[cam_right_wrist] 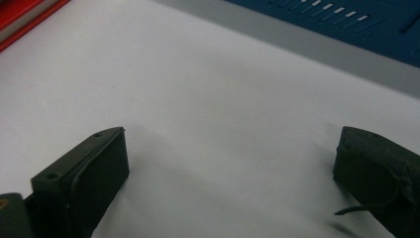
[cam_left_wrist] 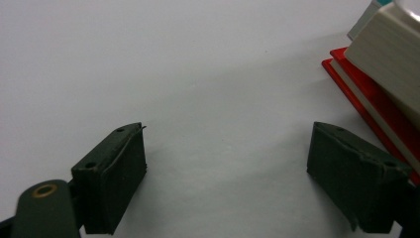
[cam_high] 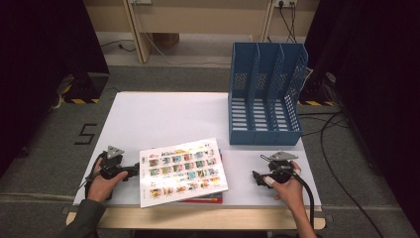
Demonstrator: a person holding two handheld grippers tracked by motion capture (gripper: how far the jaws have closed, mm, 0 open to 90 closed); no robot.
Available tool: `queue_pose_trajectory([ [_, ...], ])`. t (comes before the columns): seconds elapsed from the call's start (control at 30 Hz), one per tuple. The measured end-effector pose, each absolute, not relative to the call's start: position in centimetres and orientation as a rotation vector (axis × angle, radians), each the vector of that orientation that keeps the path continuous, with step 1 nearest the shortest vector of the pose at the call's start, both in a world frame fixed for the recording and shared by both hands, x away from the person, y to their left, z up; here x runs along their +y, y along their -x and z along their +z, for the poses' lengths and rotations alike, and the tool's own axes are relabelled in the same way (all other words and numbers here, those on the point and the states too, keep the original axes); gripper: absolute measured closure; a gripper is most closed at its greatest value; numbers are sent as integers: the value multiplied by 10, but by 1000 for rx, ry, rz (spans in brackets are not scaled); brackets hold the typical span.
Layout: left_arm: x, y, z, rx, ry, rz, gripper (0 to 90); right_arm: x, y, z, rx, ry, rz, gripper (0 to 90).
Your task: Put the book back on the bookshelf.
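Note:
A stack of books lies at the table's front middle; the top book (cam_high: 182,171) has a white cover printed with rows of small pictures, and a red book (cam_high: 208,200) peeks out beneath it. In the left gripper view the red book (cam_left_wrist: 369,99) and a pale book's page edge (cam_left_wrist: 391,54) sit at the right. My left gripper (cam_high: 132,171) rests on the table just left of the stack, open, nothing between its jaws (cam_left_wrist: 228,178). My right gripper (cam_high: 256,177) rests right of the stack, open and empty (cam_right_wrist: 230,183). A blue three-slot file rack (cam_high: 265,94) stands behind it.
The white table top (cam_high: 158,116) has bare room behind the books and left of the rack. The rack's blue base (cam_right_wrist: 341,25) crosses the top right of the right gripper view. Cables lie on the floor at the right (cam_high: 332,148).

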State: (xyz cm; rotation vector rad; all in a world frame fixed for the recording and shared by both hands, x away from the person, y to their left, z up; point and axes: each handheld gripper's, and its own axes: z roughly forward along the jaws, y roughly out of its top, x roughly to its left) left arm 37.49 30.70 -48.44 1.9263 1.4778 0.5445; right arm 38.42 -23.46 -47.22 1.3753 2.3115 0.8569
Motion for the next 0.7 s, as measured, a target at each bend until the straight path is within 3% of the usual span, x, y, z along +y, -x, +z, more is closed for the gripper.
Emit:
queue_pose_trajectory([
  [0.17, 307, -375, -484, 1480, -1926, 540, 144, -234, -383, -471, 2308, -1371, 852, 46],
  [0.3, 307, -375, -484, 1479, -1925, 541, 145, -236, -381, -468, 2282, -1364, 871, 226],
  [0.37, 308, -374, -484, 1474, -1919, 541, 149, -236, -380, -466, 2271, -1370, 883, 199],
  [0.7, 310, -363, -471, 1485, -1836, 552, 148, -235, -369, -452, 2226, -1396, 1028, 227],
])
